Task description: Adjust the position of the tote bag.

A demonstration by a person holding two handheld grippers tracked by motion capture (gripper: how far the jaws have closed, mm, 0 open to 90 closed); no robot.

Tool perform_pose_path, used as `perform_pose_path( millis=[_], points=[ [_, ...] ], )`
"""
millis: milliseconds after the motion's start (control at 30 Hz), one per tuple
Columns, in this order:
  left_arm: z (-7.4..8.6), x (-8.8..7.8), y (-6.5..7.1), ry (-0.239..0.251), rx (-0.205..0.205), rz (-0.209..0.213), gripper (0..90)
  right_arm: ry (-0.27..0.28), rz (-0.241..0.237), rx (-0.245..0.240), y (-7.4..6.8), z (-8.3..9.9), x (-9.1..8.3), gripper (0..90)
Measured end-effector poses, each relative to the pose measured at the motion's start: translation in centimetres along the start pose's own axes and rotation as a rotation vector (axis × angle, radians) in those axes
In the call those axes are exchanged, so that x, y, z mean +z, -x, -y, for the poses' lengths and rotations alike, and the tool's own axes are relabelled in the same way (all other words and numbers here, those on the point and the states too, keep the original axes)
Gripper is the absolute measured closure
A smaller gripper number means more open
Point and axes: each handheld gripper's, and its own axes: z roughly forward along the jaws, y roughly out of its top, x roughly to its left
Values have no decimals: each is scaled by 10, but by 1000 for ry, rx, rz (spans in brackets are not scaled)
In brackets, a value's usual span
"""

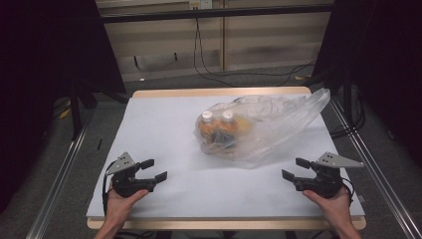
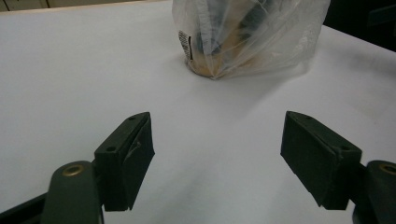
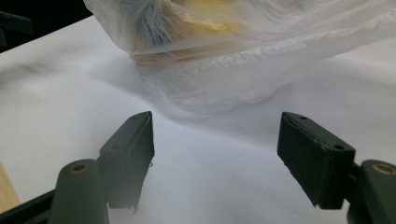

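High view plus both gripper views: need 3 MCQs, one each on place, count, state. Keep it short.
1. Where does the clear plastic bag lie on the table?
A. at the near left corner
B. right of centre, toward the far side
C. hanging off the near edge

2. How many white bottle caps show through the bag?
A. two
B. four
C. none

3. What state is the left tool in?
A. shut on the bag
B. shut, holding nothing
C. open, holding nothing

Answers:
1. B, as the high view shows the bag right of centre, its mouth reaching the far right edge.
2. A, as two caps sit side by side at the bag's left end.
3. C, as the left gripper view shows its jaws apart over bare table, with the bag beyond them.
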Motion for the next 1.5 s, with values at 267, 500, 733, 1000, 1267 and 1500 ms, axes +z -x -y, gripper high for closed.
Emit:
perform_pose_path(
  millis=[267,500,733,1000,1267,1500],
  points=[
    [-1,4,1,-18,5,1,293,-2,-27,8,4,2,0,287],
    [-1,8,1,-36,10,10,351,4,-48,10,6,2,-1,356],
    [-5,12,13,-34,31,53,379,15,-41,-27,-1,-4,4,379],
    [-18,20,23,-13,73,95,395,18,-23,-51,-4,-9,5,393],
    [-32,28,33,0,105,124,405,28,-16,-52,-3,-17,7,409],
    [-59,45,39,25,153,148,430,12,-6,-60,1,-22,9,407]
  ],
)
